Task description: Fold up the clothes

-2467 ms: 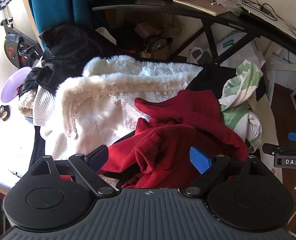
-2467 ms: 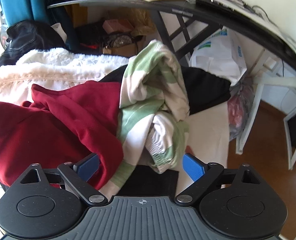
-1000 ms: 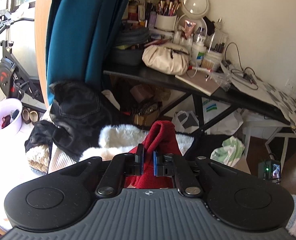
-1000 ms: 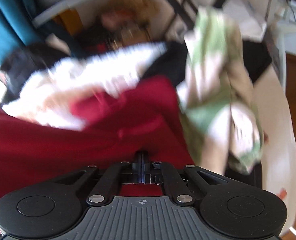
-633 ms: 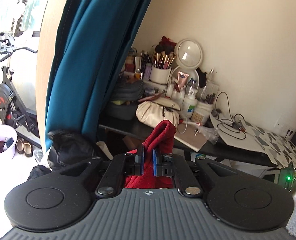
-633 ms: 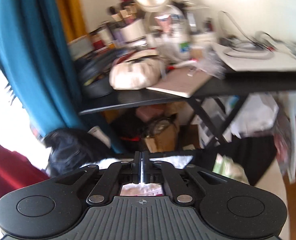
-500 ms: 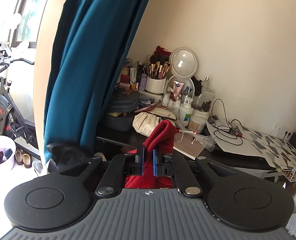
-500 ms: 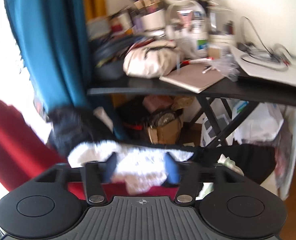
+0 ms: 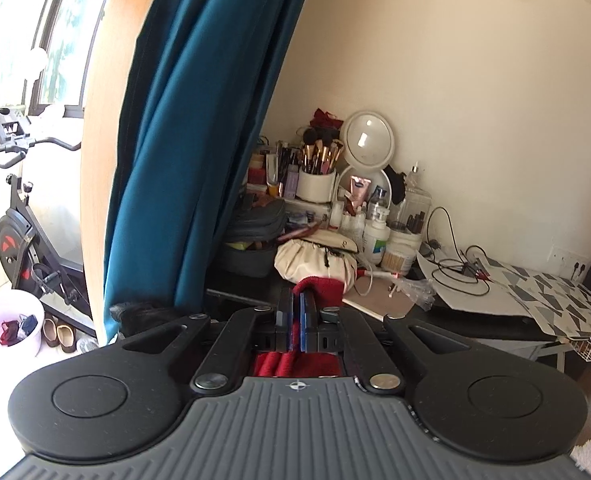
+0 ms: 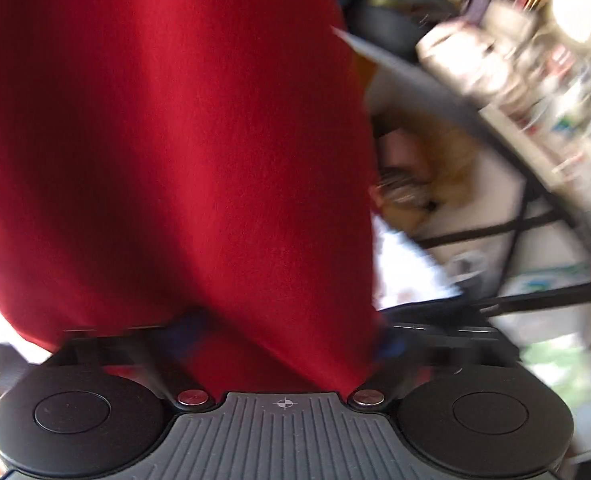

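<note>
My left gripper pinches the red garment's edge, held high so it hangs free. My right gripper, jaws spread and just closing, has that cloth between them for a second hold.

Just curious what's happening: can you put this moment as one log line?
left gripper shut on red garment | right gripper: jaws have just been closing, garment between them

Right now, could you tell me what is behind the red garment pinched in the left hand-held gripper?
Behind the red garment held by the left hand-held gripper sits a cream pouch on the dark desk, with a notebook beside it. The pouch's lower front is covered.
</note>
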Motion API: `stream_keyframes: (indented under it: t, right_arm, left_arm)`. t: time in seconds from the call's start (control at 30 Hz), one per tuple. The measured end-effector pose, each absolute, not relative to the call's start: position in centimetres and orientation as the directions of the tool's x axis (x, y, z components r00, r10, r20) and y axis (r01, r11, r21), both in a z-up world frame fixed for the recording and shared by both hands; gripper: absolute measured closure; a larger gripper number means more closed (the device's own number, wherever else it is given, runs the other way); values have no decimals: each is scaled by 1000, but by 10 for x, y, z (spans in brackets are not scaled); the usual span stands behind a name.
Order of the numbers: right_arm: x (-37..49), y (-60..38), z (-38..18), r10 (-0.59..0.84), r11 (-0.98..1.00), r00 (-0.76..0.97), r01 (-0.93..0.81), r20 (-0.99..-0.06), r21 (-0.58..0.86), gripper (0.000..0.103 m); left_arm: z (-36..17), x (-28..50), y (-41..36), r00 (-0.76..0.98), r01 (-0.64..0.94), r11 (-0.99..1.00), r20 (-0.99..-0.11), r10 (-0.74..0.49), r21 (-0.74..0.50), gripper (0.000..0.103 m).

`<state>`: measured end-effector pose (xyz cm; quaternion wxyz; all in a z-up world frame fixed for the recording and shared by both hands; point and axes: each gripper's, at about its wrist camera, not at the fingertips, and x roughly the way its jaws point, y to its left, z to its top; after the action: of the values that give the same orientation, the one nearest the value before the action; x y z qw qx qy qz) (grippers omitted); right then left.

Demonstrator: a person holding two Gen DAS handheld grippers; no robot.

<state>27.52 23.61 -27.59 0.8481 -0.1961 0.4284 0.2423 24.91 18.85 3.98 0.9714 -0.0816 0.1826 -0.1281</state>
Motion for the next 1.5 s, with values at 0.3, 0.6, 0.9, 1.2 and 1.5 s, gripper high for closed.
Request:
stream_keyframes:
  t: [0.3,0.6,0.9,1.2,1.5]
  right_arm:
    - [276,165,-201,263,959,661,-258,-702,117,94]
    - [249,96,-250,40,990,474,-135,-880,-28,75]
    - [219,92,-258,40,989,433,-143,-901,-25,39]
    - [220,112,-274,1,921,413,-354,-911,-160,14]
    - [225,171,-310,64,837,425,-515,-903,-182,37]
  left_arm:
    - [-30,279,209,822,61,979,-547,-160,-194,63]
    - [-153,288,192,561,38,968,-796,-226,-248,25]
    - [-286,276,148,227,49,950,-922,-312,-310,23]
    - [-296,269,124,282,92,964,-923,-264,-248,96]
    - [-175,256,169,547,96,895,-728,-413,-436,97]
